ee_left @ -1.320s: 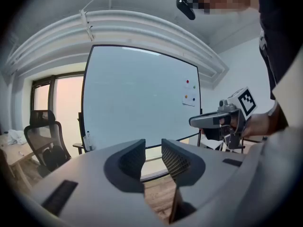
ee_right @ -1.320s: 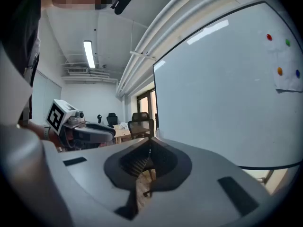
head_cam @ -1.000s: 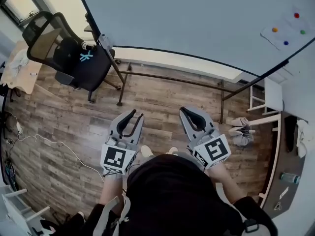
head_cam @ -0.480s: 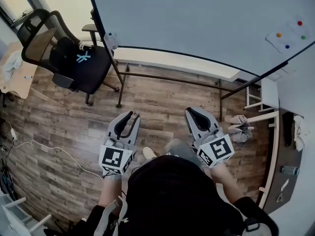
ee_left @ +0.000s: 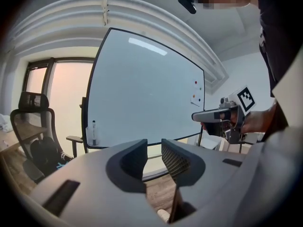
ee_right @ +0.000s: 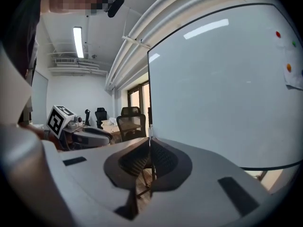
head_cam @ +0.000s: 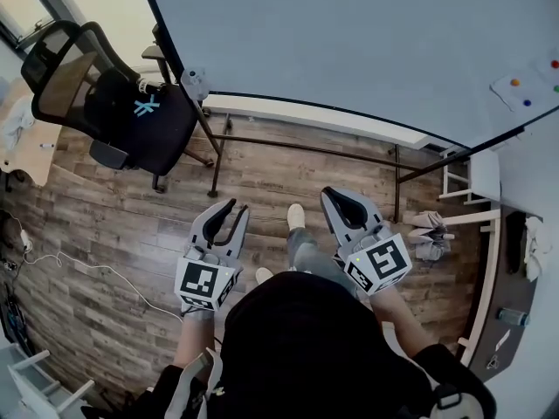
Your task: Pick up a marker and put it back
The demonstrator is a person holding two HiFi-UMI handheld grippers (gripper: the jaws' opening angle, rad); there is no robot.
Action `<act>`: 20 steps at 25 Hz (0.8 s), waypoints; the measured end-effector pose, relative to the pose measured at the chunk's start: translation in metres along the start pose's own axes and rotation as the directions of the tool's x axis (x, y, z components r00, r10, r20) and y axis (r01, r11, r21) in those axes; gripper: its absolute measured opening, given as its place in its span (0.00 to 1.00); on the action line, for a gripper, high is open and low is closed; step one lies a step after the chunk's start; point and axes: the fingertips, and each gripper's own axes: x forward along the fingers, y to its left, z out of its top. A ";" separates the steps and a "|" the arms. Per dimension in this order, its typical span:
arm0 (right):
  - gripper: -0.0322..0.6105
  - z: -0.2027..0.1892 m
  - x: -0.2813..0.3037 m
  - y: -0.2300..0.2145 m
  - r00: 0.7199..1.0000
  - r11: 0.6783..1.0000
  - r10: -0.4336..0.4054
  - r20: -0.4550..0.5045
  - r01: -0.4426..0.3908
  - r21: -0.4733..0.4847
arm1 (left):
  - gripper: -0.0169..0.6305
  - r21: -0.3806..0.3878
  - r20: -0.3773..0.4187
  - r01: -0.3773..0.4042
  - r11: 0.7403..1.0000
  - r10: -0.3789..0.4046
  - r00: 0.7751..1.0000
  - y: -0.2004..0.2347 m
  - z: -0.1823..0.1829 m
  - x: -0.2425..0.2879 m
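Observation:
A marker stands in a small clear holder [head_cam: 193,82] at the whiteboard's [head_cam: 349,42] left edge; the left gripper view shows the same marker [ee_left: 93,132] far ahead. My left gripper [head_cam: 233,211] hovers over the wood floor, well short of the board, open and empty. In its own view the left gripper [ee_left: 154,150] shows a clear gap between the jaws. My right gripper [head_cam: 342,201] is level with it on the right, shut with nothing in it; in its own view the right gripper [ee_right: 149,144] has its jaw tips touching.
A black office chair [head_cam: 122,103] stands at the left beside a desk [head_cam: 31,142]. The whiteboard's metal frame legs [head_cam: 214,151] cross the floor ahead. Coloured magnets pin a sheet [head_cam: 524,90] at the board's right. A white cable [head_cam: 96,269] lies on the floor.
The person has stepped toward the board, one foot now forward between the grippers. Both grippers hold the same pose and jaw state.

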 end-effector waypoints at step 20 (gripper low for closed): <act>0.08 0.050 0.152 -0.135 0.953 0.952 0.304 0.002 -0.304 -0.022 | 0.18 -0.025 -0.045 -0.290 0.957 0.289 0.956 0.093 0.042 0.159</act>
